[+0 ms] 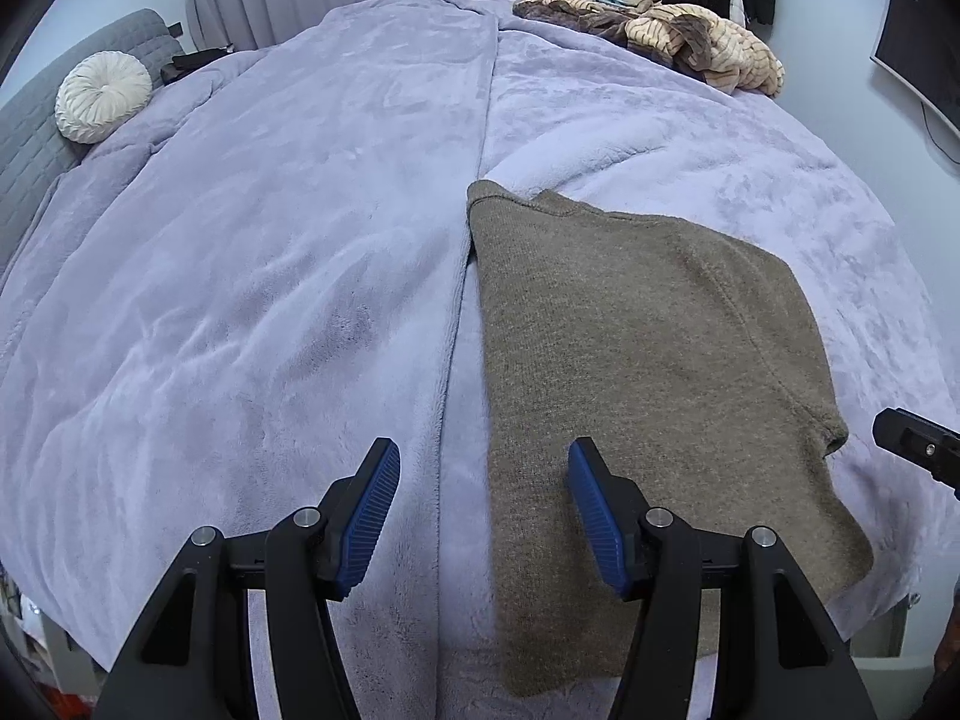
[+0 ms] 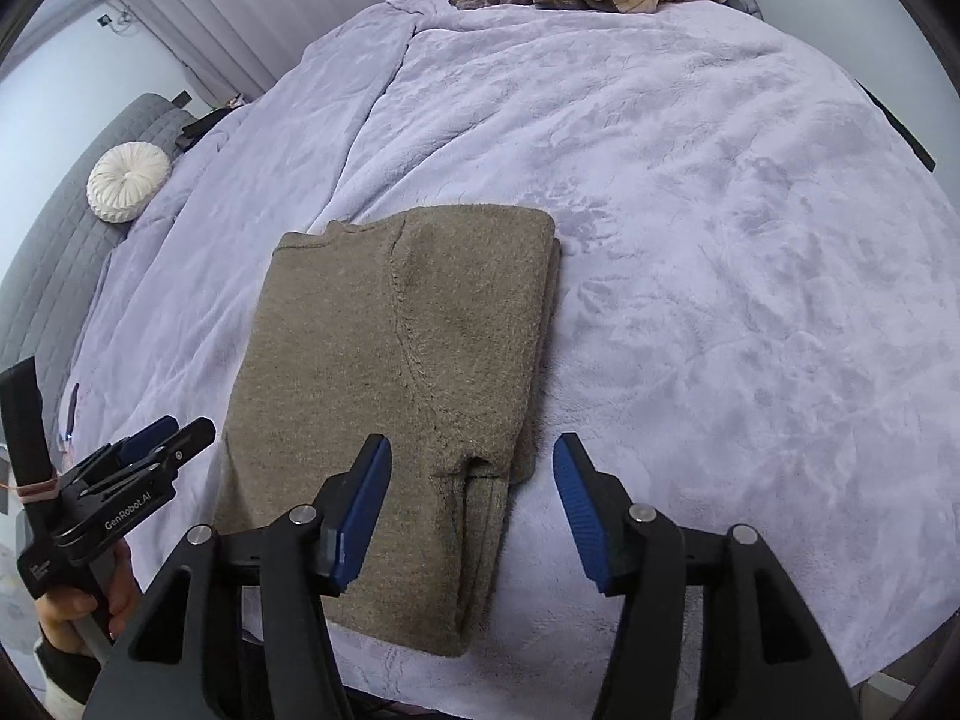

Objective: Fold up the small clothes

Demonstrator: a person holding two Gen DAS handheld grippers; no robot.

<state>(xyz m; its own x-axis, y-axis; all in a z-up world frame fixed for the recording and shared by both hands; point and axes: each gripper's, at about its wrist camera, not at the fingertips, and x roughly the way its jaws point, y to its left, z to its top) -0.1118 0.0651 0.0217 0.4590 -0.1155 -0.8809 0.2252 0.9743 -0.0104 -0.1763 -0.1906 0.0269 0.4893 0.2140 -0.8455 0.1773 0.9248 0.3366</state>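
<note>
A brown knit sweater (image 1: 648, 372) lies folded lengthwise on the lilac blanket (image 1: 270, 276), near the bed's front edge. It also shows in the right wrist view (image 2: 390, 396), with a sleeve folded over its right side. My left gripper (image 1: 483, 468) is open and empty, held above the sweater's left edge. My right gripper (image 2: 471, 468) is open and empty, held above the sweater's lower right corner. The left gripper (image 2: 162, 438) shows at the left of the right wrist view, apart from the sweater.
A pile of beige and brown clothes (image 1: 660, 30) lies at the far right of the bed. A round white cushion (image 1: 102, 96) rests against the grey headboard (image 1: 36, 138) at left. A dark monitor (image 1: 918, 60) hangs on the right wall.
</note>
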